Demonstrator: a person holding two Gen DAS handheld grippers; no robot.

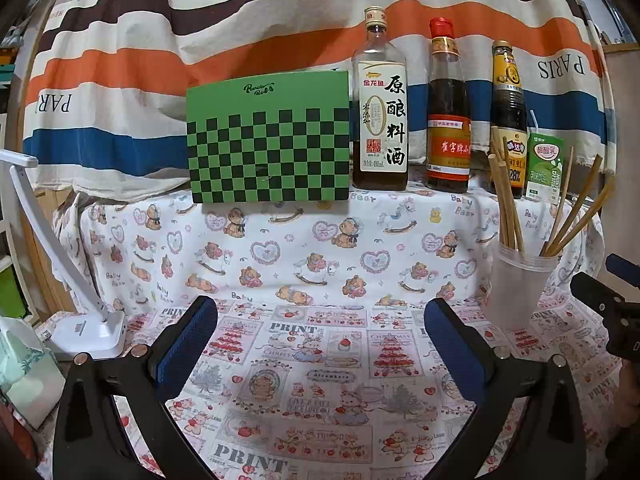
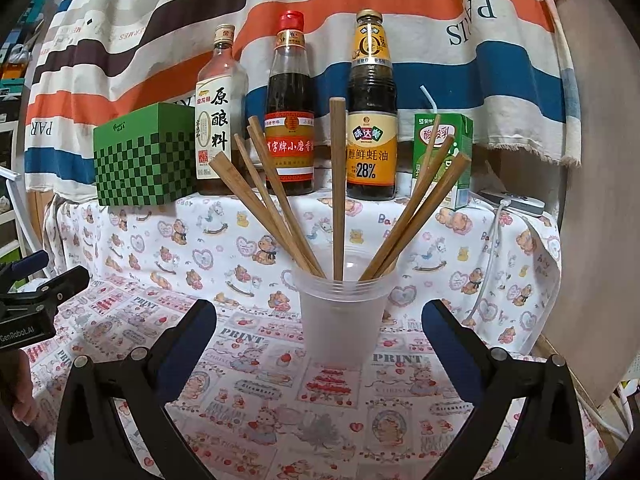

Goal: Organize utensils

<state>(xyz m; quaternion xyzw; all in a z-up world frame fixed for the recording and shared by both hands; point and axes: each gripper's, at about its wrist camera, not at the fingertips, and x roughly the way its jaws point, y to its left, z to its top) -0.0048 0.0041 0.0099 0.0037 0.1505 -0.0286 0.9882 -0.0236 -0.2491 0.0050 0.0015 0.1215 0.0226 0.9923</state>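
Observation:
A translucent plastic cup [image 2: 342, 320] stands on the patterned tablecloth and holds several wooden chopsticks [image 2: 338, 184] that fan outward. My right gripper [image 2: 320, 320] is open and empty, its jaws apart on either side of the cup and nearer the camera. In the left wrist view the cup [image 1: 518, 292] stands at the right with the chopsticks [image 1: 508, 200] in it. My left gripper [image 1: 320, 320] is open and empty over bare cloth, left of the cup. The right gripper's body [image 1: 616, 312] shows at the right edge there.
At the back stand a green checkered box [image 1: 268, 140], three sauce bottles [image 1: 380, 120] [image 1: 448, 120] [image 1: 508, 128] and a green drink carton [image 1: 544, 168]. A white lamp base [image 1: 90, 332] sits at the left. A white device with cable [image 2: 516, 202] lies at the right.

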